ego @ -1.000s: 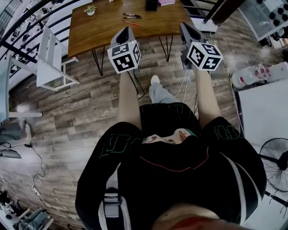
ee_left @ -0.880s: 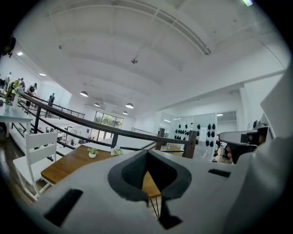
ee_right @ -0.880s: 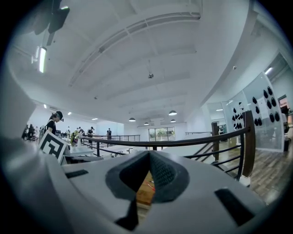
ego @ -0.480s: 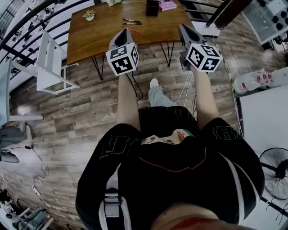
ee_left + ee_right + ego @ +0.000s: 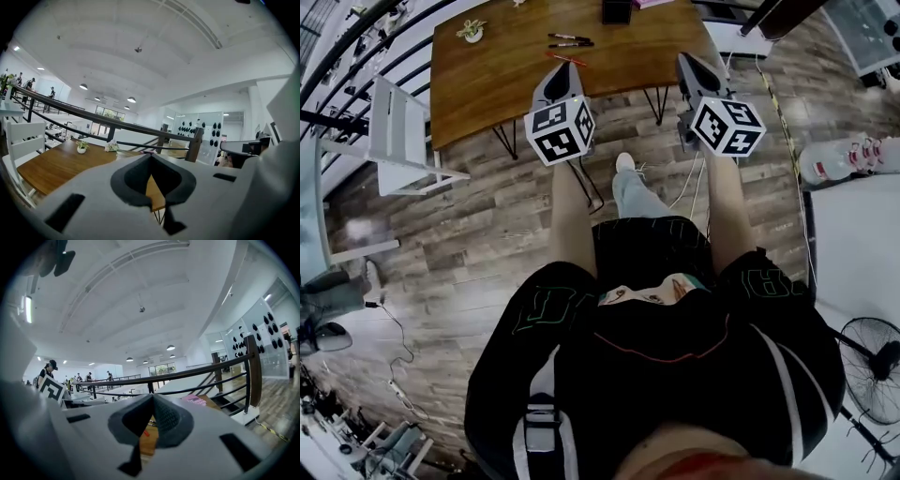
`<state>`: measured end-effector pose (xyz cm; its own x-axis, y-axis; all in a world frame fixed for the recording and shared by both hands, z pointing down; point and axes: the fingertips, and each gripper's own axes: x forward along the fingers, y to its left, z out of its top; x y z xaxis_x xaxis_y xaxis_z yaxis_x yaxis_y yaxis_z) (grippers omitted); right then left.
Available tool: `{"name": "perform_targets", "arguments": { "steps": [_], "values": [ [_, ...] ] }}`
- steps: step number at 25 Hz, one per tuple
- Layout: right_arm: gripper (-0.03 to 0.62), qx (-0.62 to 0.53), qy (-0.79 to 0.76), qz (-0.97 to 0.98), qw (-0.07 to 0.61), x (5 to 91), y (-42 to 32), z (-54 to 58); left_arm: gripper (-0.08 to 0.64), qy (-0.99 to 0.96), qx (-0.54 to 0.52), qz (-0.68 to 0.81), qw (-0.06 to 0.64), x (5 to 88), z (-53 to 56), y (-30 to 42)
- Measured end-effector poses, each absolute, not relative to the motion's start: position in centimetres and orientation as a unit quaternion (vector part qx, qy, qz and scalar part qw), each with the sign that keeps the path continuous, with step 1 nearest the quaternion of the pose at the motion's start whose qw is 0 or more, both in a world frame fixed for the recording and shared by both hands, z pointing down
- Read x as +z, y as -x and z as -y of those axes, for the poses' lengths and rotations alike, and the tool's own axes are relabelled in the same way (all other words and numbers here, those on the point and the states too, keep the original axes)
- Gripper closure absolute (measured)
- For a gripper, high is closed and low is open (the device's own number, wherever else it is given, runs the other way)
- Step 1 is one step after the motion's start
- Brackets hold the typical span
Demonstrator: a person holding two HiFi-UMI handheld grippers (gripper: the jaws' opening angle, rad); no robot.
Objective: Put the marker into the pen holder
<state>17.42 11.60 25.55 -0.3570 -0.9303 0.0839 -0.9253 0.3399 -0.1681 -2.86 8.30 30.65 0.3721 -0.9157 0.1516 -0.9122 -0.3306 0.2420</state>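
Two dark markers [image 5: 569, 39] and a red pen [image 5: 558, 58] lie on the wooden table [image 5: 487, 75] at the top of the head view. The black pen holder [image 5: 616, 11] stands at the table's far edge, cut off by the frame. My left gripper [image 5: 566, 69] is shut and empty, held level over the table's near edge, just short of the red pen. My right gripper [image 5: 688, 62] is shut and empty too, at the table's right corner. In the left gripper view the jaws [image 5: 151, 155] meet at their tips. The right gripper [image 5: 153, 395] looks the same, with the red pen [image 5: 146, 433] seen below it.
A small potted plant [image 5: 471, 30] sits on the table's left part and a pink book [image 5: 197, 400] at its far right. A white chair [image 5: 398, 141] stands left of the table. A dark railing [image 5: 117, 127] runs behind it. A white table [image 5: 862, 234], bottles [image 5: 853, 155] and a fan [image 5: 872, 361] are at right.
Both grippers have moved forward toward the table, still shut. The person has stepped closer, and the table's near edge now lies under the gripper tips.
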Motion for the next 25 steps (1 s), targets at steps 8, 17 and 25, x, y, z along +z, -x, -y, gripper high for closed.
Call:
{"name": "perform_targets", "arguments": {
  "steps": [8, 17, 25],
  "values": [
    [0.588, -0.141, 0.569, -0.810, 0.001, 29.9, -18.8, -5.2, 0.552, -0.814, 0.041, 0.552, 0.176, 35.1, -3.1, 0.9],
    [0.588, -0.165, 0.549, -0.819, -0.039, 33.9, -17.9, 3.0, 0.552, -0.789, 0.069, 0.571, 0.213, 39.7, 3.1, 1.9],
    [0.588, -0.164, 0.485, -0.850, -0.126, 38.8, -14.3, 8.0, 0.552, -0.732, 0.073, 0.622, 0.269, 45.2, 5.2, 5.1]
  ]
}}
